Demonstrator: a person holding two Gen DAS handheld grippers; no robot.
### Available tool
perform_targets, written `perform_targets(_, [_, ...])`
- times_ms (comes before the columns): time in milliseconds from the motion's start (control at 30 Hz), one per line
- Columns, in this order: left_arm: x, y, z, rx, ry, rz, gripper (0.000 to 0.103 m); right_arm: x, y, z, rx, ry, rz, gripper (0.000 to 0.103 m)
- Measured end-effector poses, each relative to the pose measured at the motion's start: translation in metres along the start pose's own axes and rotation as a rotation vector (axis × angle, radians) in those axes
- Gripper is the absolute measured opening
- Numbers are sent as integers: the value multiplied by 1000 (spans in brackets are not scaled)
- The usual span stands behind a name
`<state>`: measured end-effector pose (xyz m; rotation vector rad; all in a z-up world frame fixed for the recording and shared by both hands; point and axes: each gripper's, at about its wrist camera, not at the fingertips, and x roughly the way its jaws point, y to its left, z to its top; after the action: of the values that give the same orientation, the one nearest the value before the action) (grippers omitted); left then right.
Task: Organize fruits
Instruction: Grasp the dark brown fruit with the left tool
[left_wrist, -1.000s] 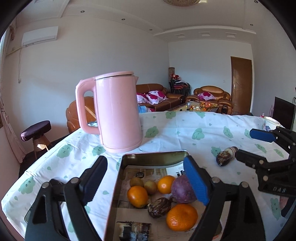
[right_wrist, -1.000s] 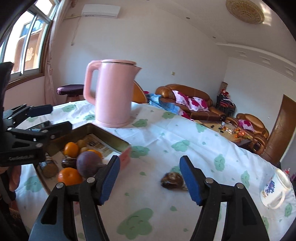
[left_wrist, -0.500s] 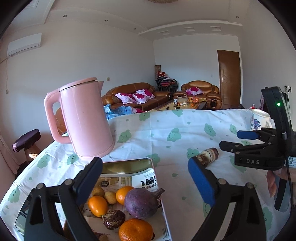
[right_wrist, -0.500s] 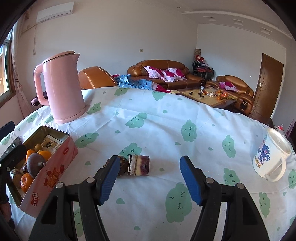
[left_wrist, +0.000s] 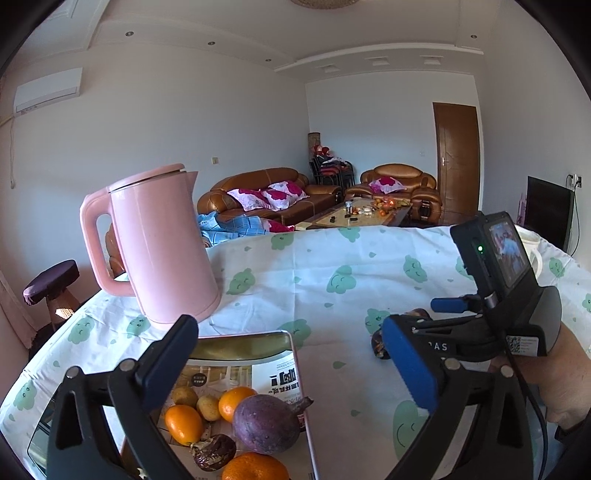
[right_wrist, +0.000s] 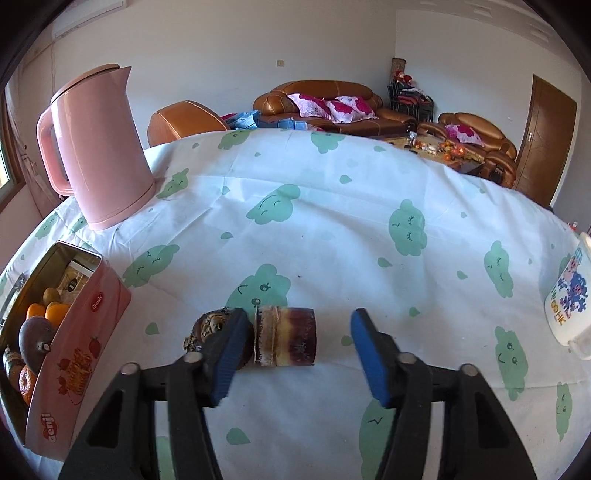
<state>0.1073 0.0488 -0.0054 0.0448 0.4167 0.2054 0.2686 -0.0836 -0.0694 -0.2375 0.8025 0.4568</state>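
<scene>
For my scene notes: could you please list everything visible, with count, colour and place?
Plastic jug kettle: one, pink, table's far left.
Rectangular metal tin: one, pink, left edge, holds fruit.
Round oranges: three, orange, in tin.
Small oval fruits: two, yellow-brown, in tin.
Large round fruit: one, purple, in tin.
Wrinkled fruits: two, dark brown; one in tin, one on cloth.
Cut stalk cylinder: one, brown-purple, on cloth beside it.
Ceramic mug: one, white, blue print, right edge.
Tablecloth: one, white, green clouds.
Left tongs: black, blue pads, just opened wider, empty, above tin.
Right tongs: same colours, just closing around cylinder, not gripping yet.
Hand: one, holds right tongs.
</scene>
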Motion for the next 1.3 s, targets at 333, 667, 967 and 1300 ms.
perform_targets(333, [19,-38,1,45,66,-53,102,-23,-22,-11,22,-45,-15,35])
perform_targets(667, [90,-88,-2,84,265,-74,96,-40,-68,-27,74,-76,-70,35])
perform_targets(967, [138,-95,-11,33,418,-80,78,-46,-75,-29,96,-97,-48,35])
perform_targets(1300, [147,-101,-19,34,478,-172,46,-47,-69,-32,78,-101,-30,35])
